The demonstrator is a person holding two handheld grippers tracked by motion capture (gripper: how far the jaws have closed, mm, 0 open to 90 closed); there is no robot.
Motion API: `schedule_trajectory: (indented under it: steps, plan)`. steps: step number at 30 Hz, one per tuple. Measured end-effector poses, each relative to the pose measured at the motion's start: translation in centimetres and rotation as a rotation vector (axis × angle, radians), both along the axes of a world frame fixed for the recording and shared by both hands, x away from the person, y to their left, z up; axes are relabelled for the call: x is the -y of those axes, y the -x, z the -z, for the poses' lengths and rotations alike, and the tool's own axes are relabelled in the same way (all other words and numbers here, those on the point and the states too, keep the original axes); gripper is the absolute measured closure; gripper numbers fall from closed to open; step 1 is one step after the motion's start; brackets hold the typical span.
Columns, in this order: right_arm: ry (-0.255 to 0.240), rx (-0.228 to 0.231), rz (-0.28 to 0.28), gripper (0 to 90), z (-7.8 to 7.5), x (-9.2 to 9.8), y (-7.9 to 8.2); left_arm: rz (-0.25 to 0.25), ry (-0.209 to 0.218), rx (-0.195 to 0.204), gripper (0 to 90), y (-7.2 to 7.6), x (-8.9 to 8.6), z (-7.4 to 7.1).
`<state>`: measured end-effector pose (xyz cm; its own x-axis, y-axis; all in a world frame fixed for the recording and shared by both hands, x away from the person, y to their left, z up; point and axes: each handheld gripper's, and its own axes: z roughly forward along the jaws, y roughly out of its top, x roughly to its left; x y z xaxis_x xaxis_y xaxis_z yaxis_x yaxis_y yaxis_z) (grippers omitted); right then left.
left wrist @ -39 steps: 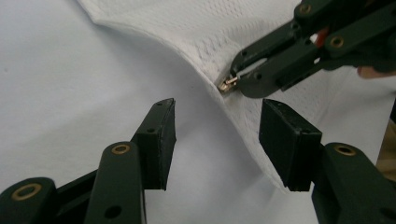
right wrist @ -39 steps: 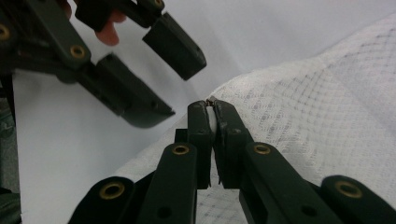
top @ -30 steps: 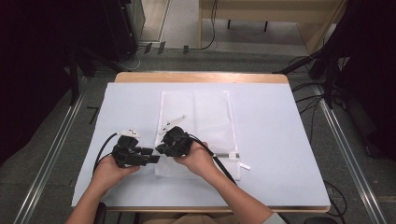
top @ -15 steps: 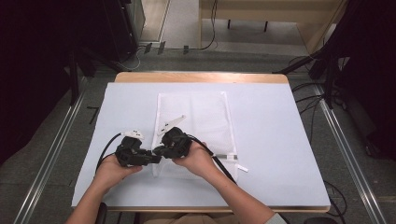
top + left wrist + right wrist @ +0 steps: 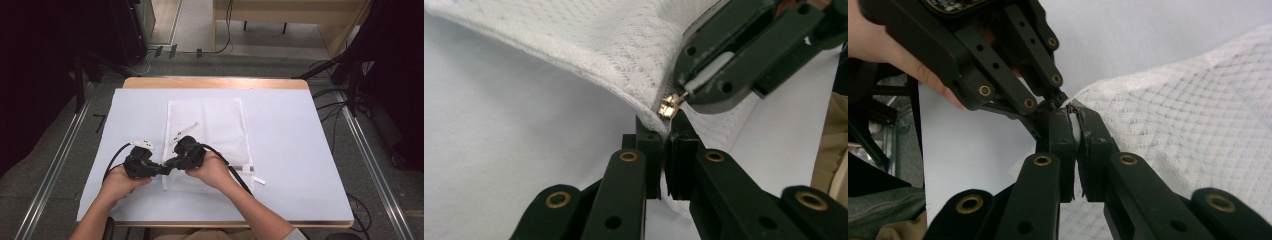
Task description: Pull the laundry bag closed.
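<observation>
Lengthwise away from the person lies the mesh bag [image 5: 210, 130], both grippers [image 5: 167, 166] pinching its near-left corner.

No text, label or number can be read anywhere (the white tags are too small to tell).

The table [image 5: 300, 130] lies bare along its left and right edges and far corners. The mesh bag [image 5: 215, 125] lies flat mid-table; both grippers crowd its near left corner, tips almost touching.
</observation>
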<state>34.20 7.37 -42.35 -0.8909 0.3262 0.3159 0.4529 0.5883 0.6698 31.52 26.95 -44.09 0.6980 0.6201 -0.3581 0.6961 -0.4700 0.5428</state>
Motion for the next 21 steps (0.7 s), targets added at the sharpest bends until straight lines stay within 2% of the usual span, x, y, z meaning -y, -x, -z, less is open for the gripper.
schedule_trajectory:
  steps: [5,9,13,17,18,21]
  plan:
    - [0.007,0.003,0.009,88.1,0.2,-0.2,0.1,-0.006,-0.01,-0.011,88.4,0.0,0.0,0.0]
    - [-0.007,-0.007,0.037,88.3,0.7,0.0,0.1,-0.017,-0.024,-0.01,88.7,-0.1,-0.1,-0.1]
    - [-0.013,-0.002,0.041,88.4,1.0,0.2,0.1,-0.019,-0.027,-0.014,88.9,-0.1,-0.1,-0.1]
    - [-0.001,0.013,0.043,88.6,1.2,0.4,0.3,-0.012,-0.028,-0.014,89.1,0.0,0.0,-0.1]
    - [0.003,0.041,0.053,88.6,1.2,0.4,0.6,-0.013,-0.027,-0.012,89.3,0.0,0.0,-0.1]
    - [0.007,0.049,0.059,88.7,1.3,0.4,0.7,-0.009,-0.031,-0.011,89.4,0.0,-0.1,-0.3]
